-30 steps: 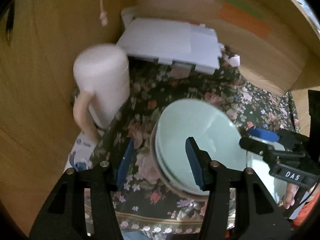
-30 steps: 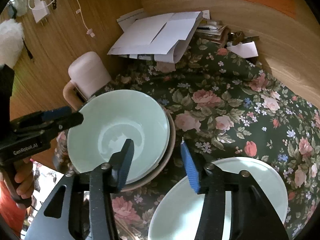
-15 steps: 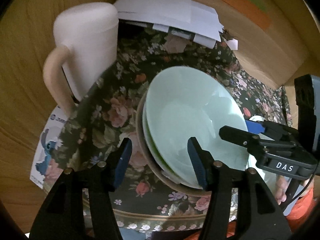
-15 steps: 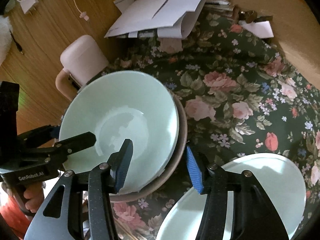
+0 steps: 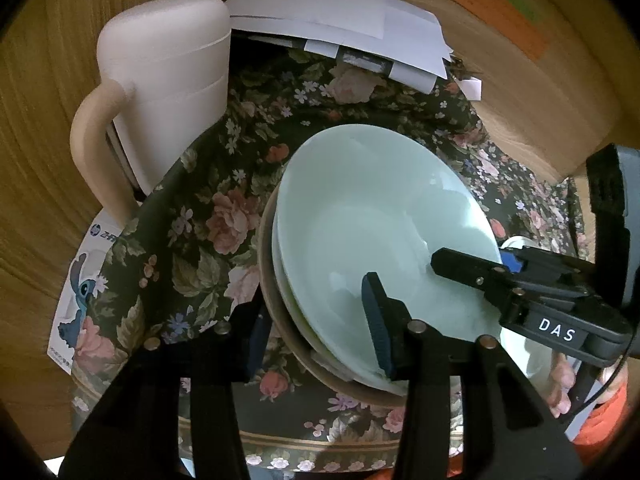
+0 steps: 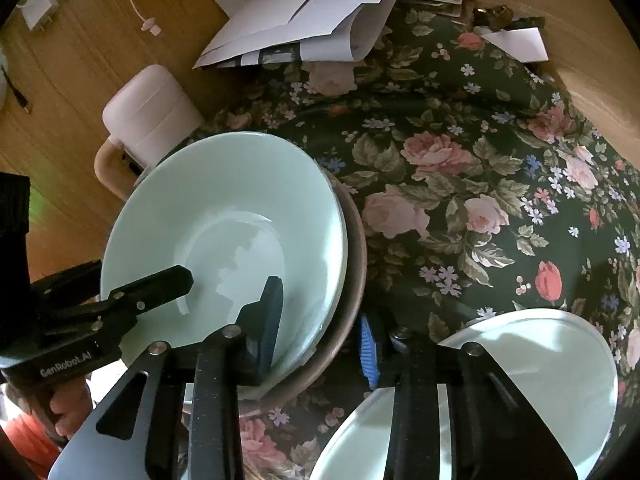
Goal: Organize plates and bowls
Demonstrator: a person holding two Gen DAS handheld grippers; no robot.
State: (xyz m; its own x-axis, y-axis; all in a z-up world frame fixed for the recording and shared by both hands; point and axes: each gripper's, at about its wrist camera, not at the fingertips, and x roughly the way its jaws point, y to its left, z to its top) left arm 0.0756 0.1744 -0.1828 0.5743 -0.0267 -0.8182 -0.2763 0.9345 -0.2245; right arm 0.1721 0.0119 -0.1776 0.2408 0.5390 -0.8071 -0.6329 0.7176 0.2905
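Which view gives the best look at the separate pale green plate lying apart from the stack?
The right wrist view: the pale green plate fills its lower right, partly behind the right gripper. The left wrist view shows only a sliver behind that gripper.

Worktop's covered in a dark green floral tablecloth (image 6: 460,184) with pink roses. At about 10 o'clock there's a pale pink plastic jug with a beige loop handle (image 5: 168,80), right up against the wood-panel wall (image 5: 44,120). A messy stack of white papers (image 6: 312,12) sits at 12, and a Stitch cartoon sticker sheet (image 5: 76,292) pokes out at 8.
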